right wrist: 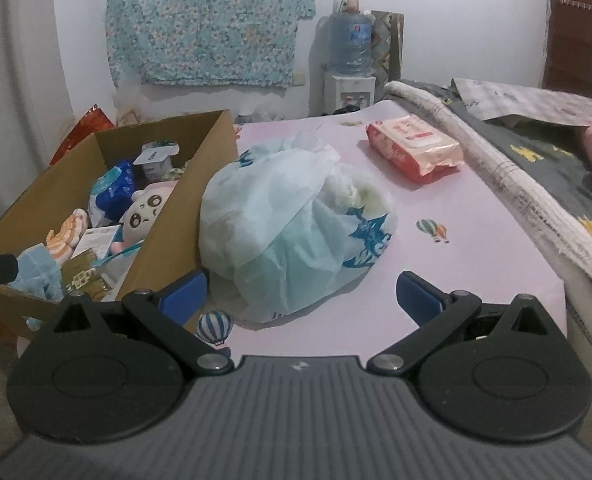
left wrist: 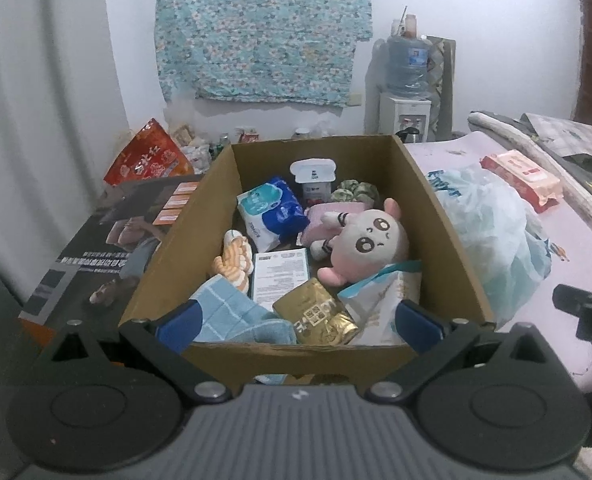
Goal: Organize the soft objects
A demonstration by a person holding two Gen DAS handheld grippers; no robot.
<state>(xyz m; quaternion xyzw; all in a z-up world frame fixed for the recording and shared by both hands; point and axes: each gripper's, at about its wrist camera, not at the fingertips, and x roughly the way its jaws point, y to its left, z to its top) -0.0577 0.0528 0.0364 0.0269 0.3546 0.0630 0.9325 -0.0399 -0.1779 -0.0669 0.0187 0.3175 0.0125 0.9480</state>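
Cardboard box (left wrist: 428, 216) sits full at our left gripper's (left wrist: 296, 320) twelve o'clock; bag (right wrist: 292, 216) lies ahead of the right gripper (right wrist: 300, 296). Both gape wide, empty. Next, we judge, close on the bag.

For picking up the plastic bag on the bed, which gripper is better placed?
Right. The right gripper is open and faces the plastic bag directly, just ahead of its jaws. The left gripper is open over the cardboard box, with the bag off to its side.
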